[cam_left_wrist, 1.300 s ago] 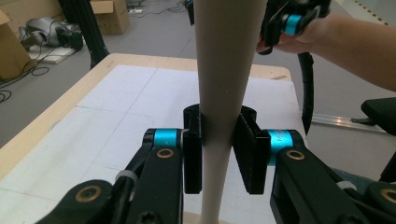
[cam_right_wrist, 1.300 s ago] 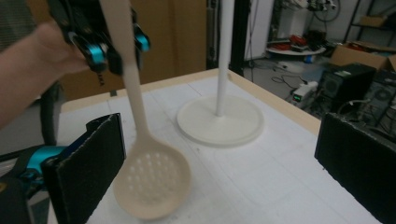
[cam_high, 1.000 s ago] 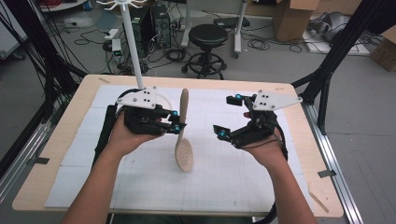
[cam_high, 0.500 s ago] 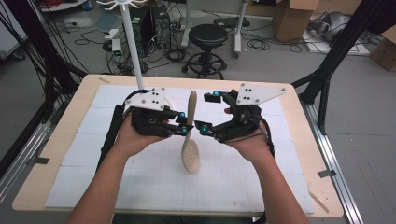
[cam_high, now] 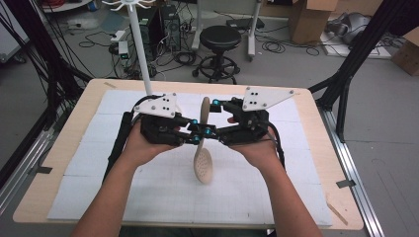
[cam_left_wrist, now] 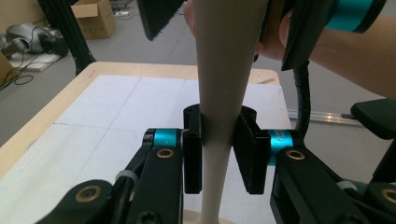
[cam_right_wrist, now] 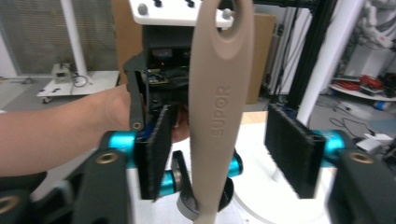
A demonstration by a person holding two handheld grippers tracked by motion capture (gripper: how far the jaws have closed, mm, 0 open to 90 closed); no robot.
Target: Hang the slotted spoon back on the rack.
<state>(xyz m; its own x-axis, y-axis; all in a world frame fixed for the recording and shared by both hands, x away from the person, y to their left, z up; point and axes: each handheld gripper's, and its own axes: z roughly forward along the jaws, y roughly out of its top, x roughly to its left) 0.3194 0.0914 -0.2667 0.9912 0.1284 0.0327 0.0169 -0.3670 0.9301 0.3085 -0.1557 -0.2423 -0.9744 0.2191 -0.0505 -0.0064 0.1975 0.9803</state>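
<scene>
From above, two hand-held grippers meet over one white gridded mat [cam_high: 123, 197] on a wooden table [cam_high: 54, 163]. One beige plastic slotted spoon [cam_high: 203, 163] hangs between them, perforated bowl down, above the mat. In the left gripper view, the left gripper [cam_left_wrist: 218, 149] clamps the smooth, tapering handle between two ribbed black pads. In the right gripper view, the right gripper [cam_right_wrist: 232, 149] has just been closing around the handle, its jaws standing clear on both sides.

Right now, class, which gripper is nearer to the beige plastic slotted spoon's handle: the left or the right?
Left. The left gripper has its jaws clamped on the beige plastic slotted spoon. The right gripper straddles the handle higher up, jaws just closing, not yet touching.
</scene>
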